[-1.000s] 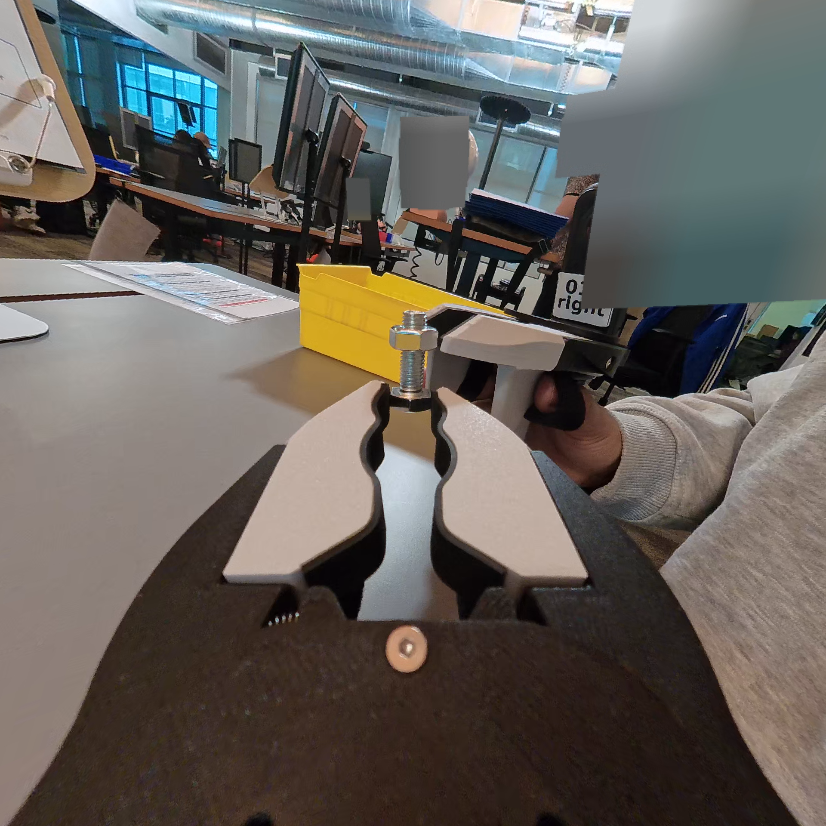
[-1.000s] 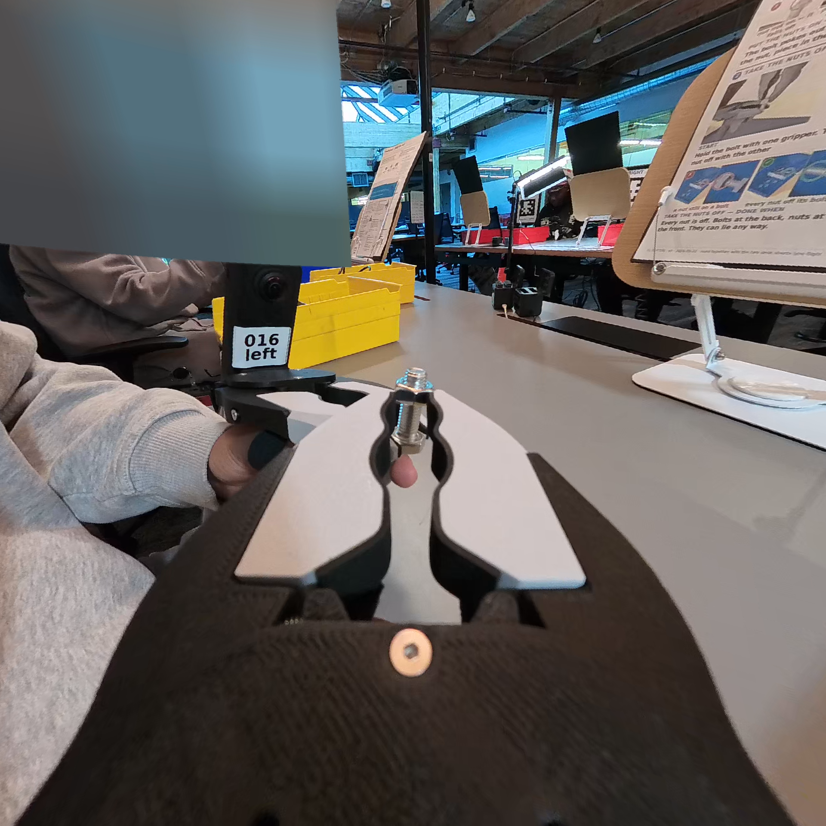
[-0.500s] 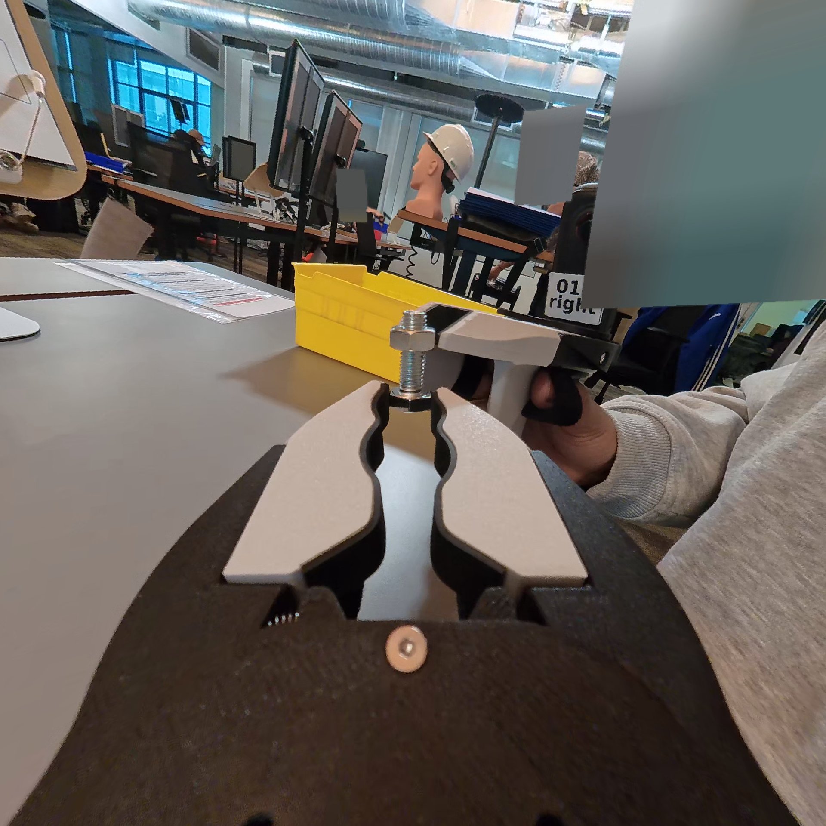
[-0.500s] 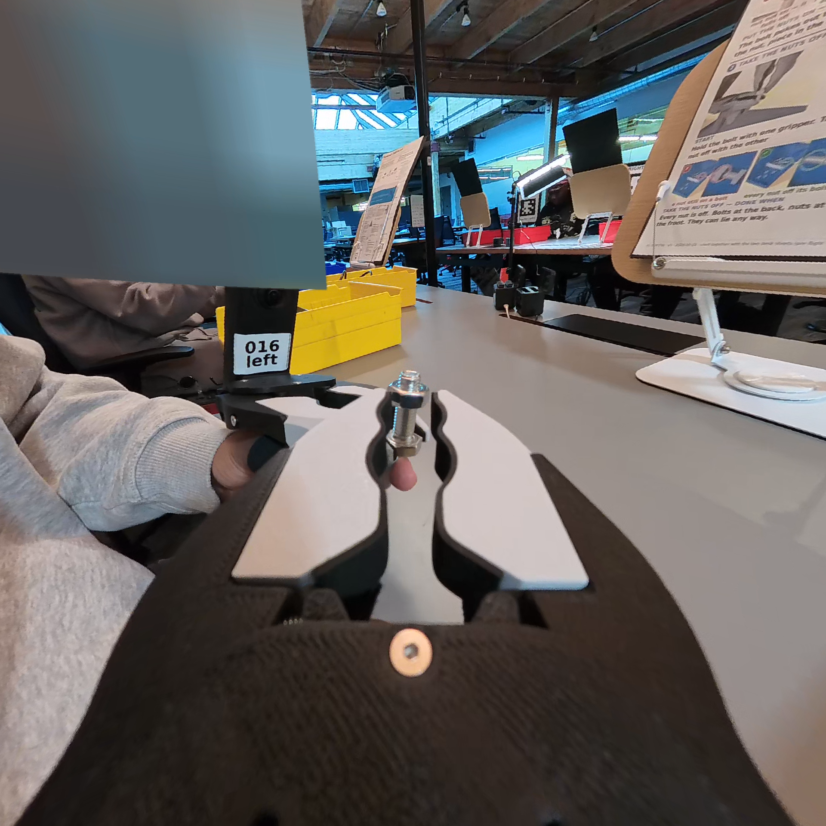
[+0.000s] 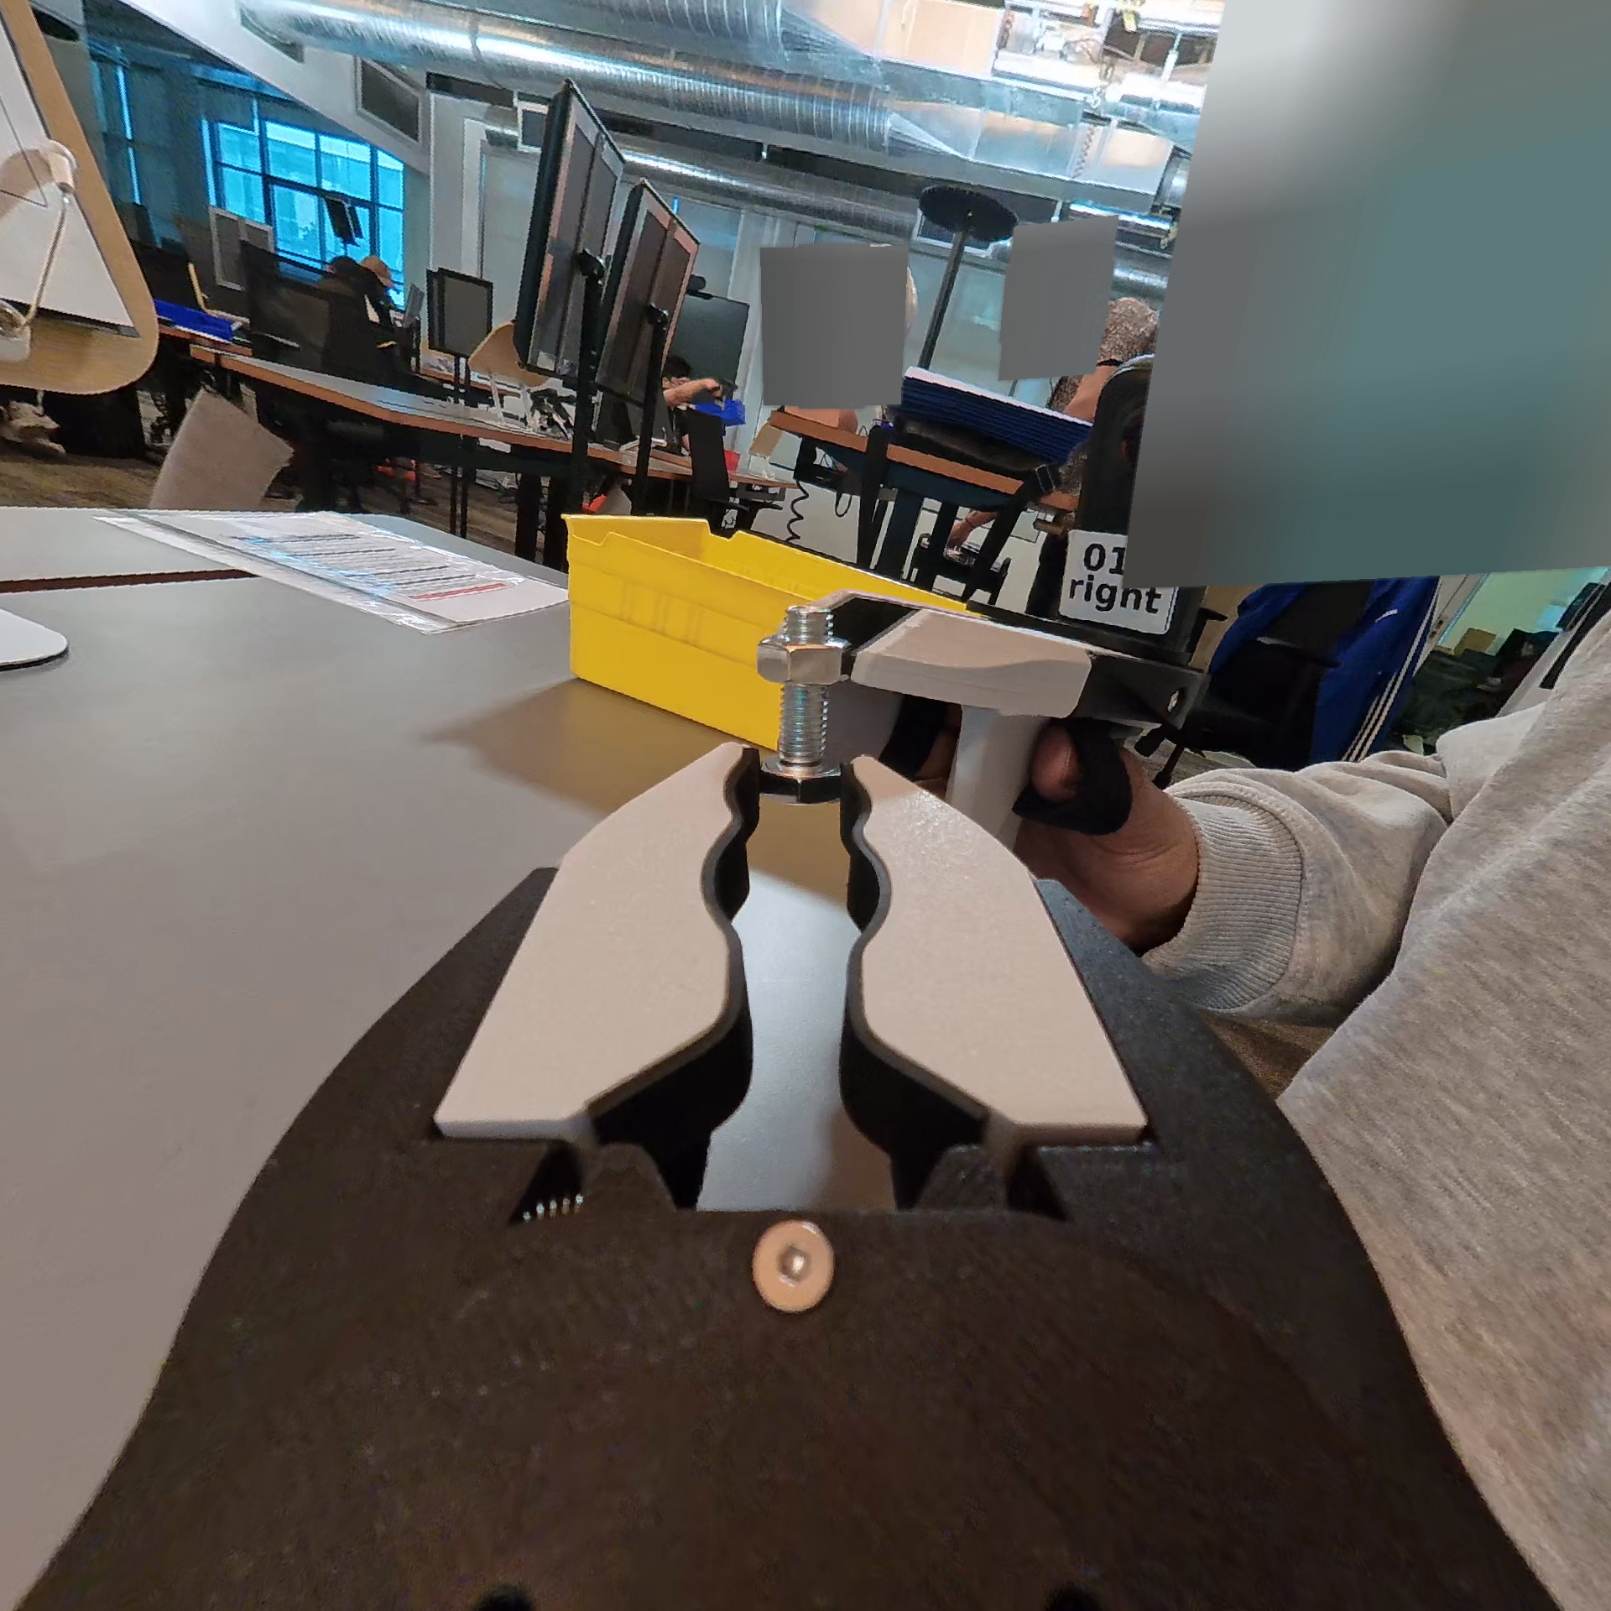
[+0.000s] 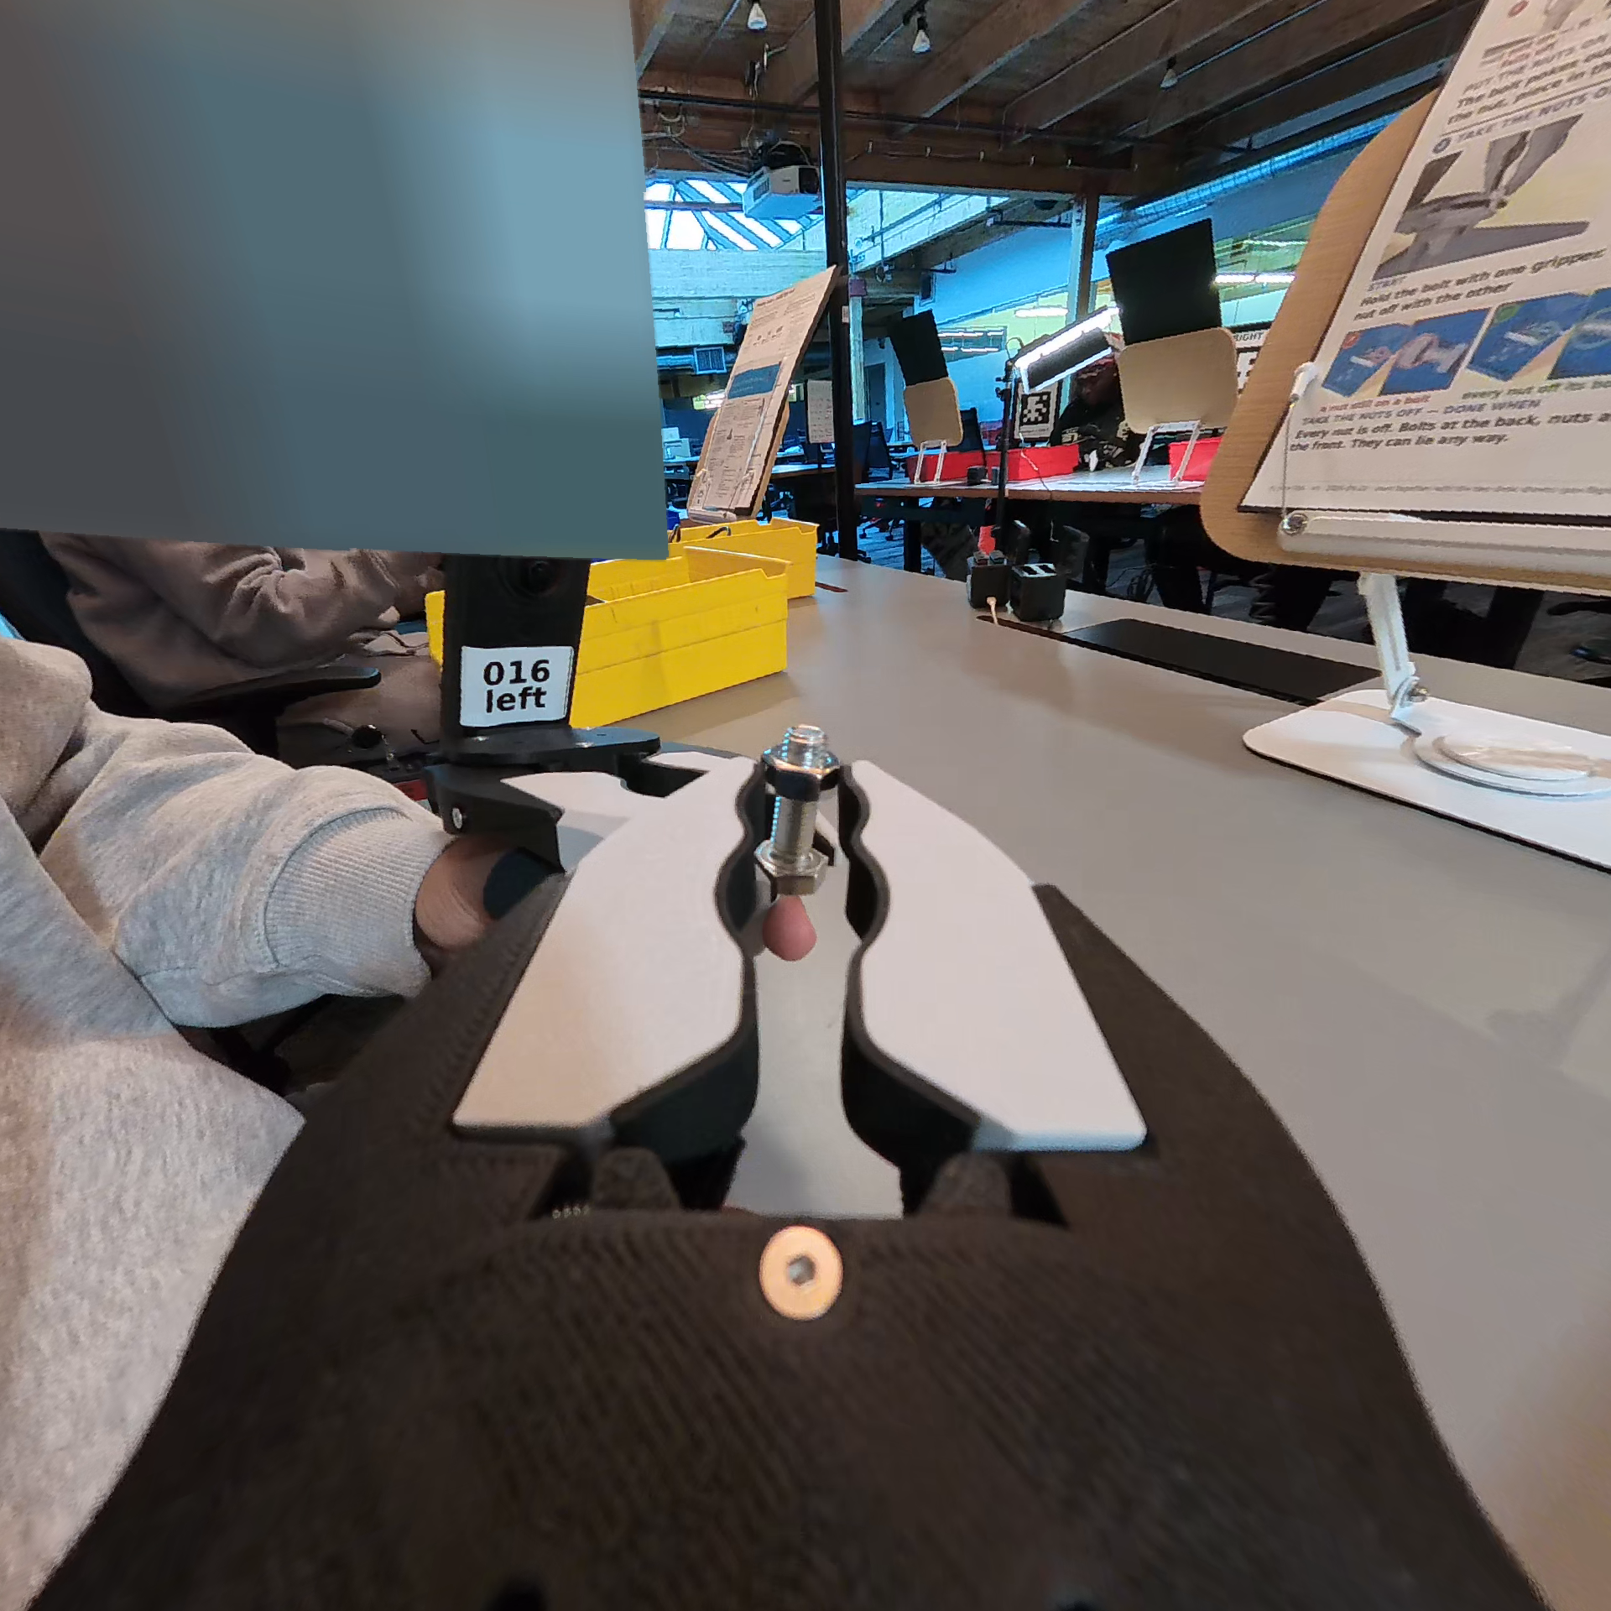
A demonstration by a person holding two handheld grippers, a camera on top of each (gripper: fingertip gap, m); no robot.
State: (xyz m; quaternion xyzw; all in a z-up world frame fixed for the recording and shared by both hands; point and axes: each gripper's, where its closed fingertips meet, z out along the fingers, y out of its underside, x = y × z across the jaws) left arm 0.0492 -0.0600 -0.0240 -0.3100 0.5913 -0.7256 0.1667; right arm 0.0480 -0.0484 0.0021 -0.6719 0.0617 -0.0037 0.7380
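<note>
A silver bolt [image 5: 802, 723] stands upright above the grey table [image 5: 261, 785]. My left gripper [image 5: 798, 776] is shut on the bolt's head at the bottom. A silver nut [image 5: 798, 658] sits near the top of the thread. My right gripper [image 5: 837, 662] comes in from the right and is shut on that nut. In the right wrist view, the right gripper [image 6: 800, 776] clamps the nut [image 6: 800, 765], with the bolt's shaft [image 6: 789, 824] hanging below it. The left gripper's fingers [image 6: 575, 798] reach in from the left under it. Grey-sleeved hands hold both grippers.
A yellow bin [image 5: 680, 628] stands just behind the bolt, with a laminated sheet [image 5: 366, 558] to its left. In the right wrist view, an instruction board [image 6: 1438, 349] on a white stand [image 6: 1438, 767] is at the right, and more yellow bins [image 6: 689, 628] at the left.
Both grippers keep their hold. The right gripper has swung only slightly around the bolt, and both views have shifted a little.
</note>
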